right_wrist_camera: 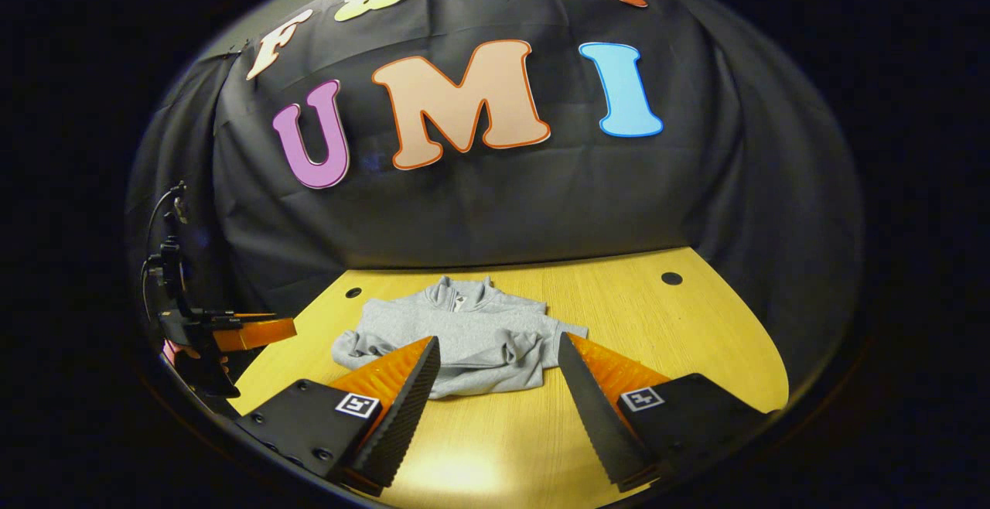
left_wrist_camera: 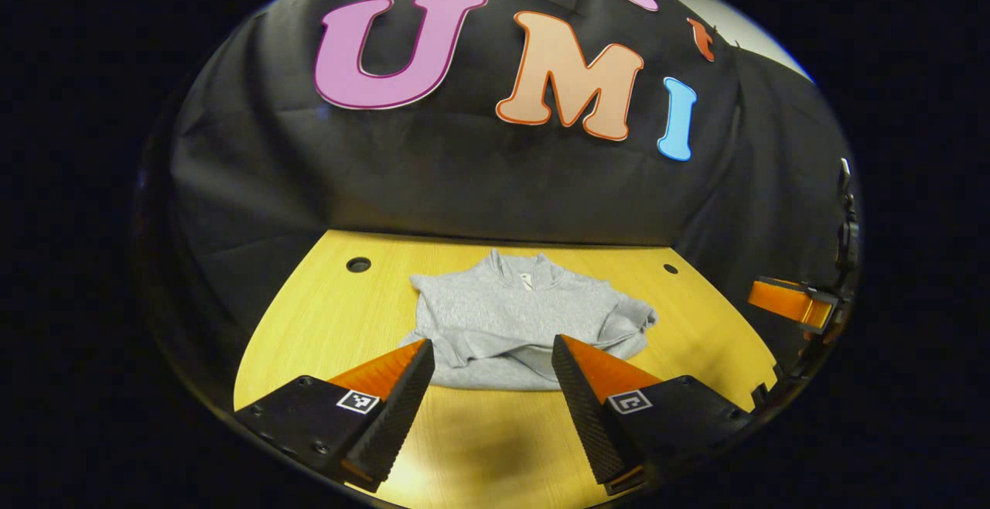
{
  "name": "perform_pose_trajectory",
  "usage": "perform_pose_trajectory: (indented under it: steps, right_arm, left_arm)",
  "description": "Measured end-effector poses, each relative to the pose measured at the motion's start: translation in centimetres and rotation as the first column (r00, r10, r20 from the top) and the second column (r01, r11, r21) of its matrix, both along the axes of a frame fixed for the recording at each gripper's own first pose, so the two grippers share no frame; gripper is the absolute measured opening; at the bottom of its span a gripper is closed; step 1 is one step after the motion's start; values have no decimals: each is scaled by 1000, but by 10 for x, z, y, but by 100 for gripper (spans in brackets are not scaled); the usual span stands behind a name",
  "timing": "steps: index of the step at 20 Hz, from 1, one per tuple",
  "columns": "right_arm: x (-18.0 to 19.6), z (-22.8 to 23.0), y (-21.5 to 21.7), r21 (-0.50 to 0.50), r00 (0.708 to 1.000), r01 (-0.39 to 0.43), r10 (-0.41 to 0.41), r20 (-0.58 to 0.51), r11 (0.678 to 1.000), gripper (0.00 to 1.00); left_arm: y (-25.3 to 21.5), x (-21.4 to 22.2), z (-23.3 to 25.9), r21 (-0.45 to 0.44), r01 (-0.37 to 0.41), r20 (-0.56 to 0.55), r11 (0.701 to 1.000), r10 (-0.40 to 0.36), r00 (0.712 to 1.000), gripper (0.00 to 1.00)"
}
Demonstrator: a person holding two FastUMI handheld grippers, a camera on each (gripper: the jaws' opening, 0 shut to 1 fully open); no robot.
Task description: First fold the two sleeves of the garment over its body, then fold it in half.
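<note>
A grey sweatshirt (left_wrist_camera: 510, 319) lies on the yellow wooden table (left_wrist_camera: 340, 323), collar toward the cloth wall, both sleeves lying over its body. My left gripper (left_wrist_camera: 493, 354) hovers open just in front of its near hem, fingers wide apart and holding nothing. The same sweatshirt (right_wrist_camera: 464, 339) shows in the right gripper view, bunched at its right side. My right gripper (right_wrist_camera: 499, 350) is open too, above the table before the near hem, nothing between its fingers. The right gripper (left_wrist_camera: 789, 302) shows at the far right of the left gripper view, and the left gripper (right_wrist_camera: 232, 333) at the left of the right gripper view.
The table (right_wrist_camera: 696, 339) has small round holes (left_wrist_camera: 358, 264) (right_wrist_camera: 671, 278) near its back corners. Black cloth hangs close behind the table's far edge. Bare wood lies on both sides of the garment and in front of it.
</note>
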State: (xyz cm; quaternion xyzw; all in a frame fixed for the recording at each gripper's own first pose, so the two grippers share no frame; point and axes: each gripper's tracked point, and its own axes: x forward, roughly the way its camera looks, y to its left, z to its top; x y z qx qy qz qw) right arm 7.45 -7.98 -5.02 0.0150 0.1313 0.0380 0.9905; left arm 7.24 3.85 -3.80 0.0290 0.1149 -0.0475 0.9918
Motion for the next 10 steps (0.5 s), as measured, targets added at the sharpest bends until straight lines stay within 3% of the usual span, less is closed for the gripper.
perform_pose_trajectory:
  steps: [3, 4, 7, 10]
  right_arm:
    - [-22, -1, 8, 20, 1000, 27, -27, 14, 999, 93]
    - [-27, -3, 9, 14, 999, 30, -30, 16, 999, 97]
    - [-36, -3, 16, 20, 1000, 26, -26, 13, 999, 93]
    - [-37, 0, 21, 29, 1000, 12, -13, 20, 1000, 97]
  left_arm:
    - [-5, -10, -12, -39, -6, -24, 999, 5, 1000, 91]
    - [-8, -12, -15, -48, 0, -34, 999, -2, 999, 91]
    - [-12, -13, -21, -38, 17, -45, 999, -19, 999, 91]
    - [-13, -14, -23, -32, 28, -53, 999, -30, 998, 91]
